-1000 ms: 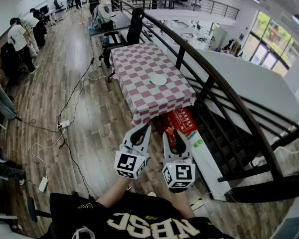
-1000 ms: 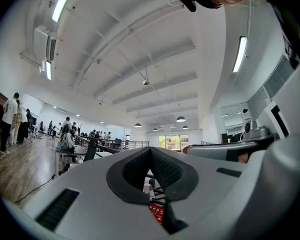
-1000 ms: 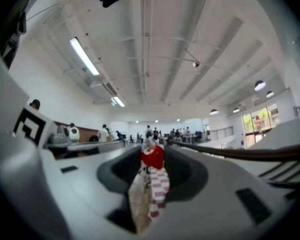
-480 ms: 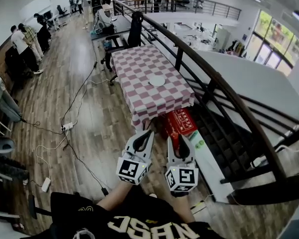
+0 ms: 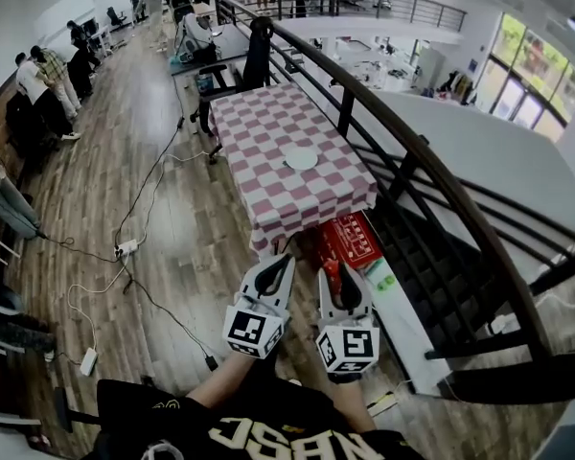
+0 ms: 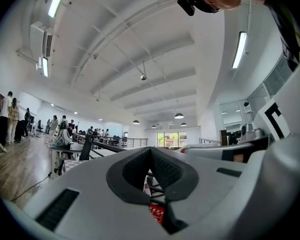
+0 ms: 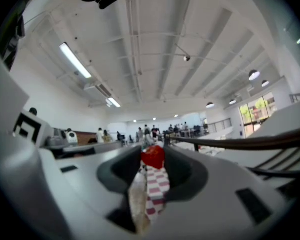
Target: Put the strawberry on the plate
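Right gripper [image 7: 153,160] clamped on strawberry [image 7: 152,155], pinched at the jaw tips. Left gripper [image 6: 150,153] jaws together, empty. Plate [image 5: 301,159] well ahead of both, on checked table [image 5: 259,123]. Advice: steady squeeze, carry level, release only once low over plate.

Plate [image 5: 302,159]: on table [image 5: 259,123], well ahead of me. Strawberry [image 7: 153,156]: between my right gripper's [image 5: 337,271] jaws, short of the table. Left gripper [image 5: 276,262]: just beside, to its left.
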A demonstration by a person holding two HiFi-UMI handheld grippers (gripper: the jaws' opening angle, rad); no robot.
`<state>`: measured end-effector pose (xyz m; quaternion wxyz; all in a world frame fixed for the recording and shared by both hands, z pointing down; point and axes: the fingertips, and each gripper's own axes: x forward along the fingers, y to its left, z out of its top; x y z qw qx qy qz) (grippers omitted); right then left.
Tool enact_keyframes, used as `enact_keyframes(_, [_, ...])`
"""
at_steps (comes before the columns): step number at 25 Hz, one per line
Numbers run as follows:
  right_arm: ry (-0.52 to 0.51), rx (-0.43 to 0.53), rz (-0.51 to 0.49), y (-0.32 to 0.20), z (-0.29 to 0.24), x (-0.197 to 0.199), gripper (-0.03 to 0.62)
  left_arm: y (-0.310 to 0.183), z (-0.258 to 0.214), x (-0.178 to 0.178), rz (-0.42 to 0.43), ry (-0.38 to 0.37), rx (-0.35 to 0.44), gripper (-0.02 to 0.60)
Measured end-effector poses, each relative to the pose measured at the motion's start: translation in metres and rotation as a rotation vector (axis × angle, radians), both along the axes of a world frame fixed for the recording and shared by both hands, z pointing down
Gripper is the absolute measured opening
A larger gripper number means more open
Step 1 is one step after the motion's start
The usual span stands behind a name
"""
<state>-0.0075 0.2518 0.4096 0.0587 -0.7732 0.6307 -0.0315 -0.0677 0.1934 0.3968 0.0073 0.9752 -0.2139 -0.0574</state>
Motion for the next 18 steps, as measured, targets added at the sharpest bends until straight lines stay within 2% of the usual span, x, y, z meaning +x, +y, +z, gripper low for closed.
enact_keyframes(5, [0.024, -0.019, 0.019, -0.074, 0.002, 0.038, 0.152, -0.076, 0.002, 0.042, 0.026, 0.024, -0.005, 0.009])
enact_keyframes(10, [0.082, -0.039, 0.038, -0.164, -0.023, 0.079, 0.152, -0.172, -0.014, 0.086, 0.055, 0.066, -0.032, 0.009])
enact_keyframes(14, [0.082, -0.040, 0.051, -0.197, -0.022, 0.094, 0.152, -0.212, -0.018, 0.098, 0.046, 0.060, -0.016, 0.009])
enact_keyframes(18, [0.089, -0.052, 0.018, -0.243, -0.019, 0.097, 0.152, -0.259, -0.012, 0.098, 0.020, 0.052, -0.021, 0.009])
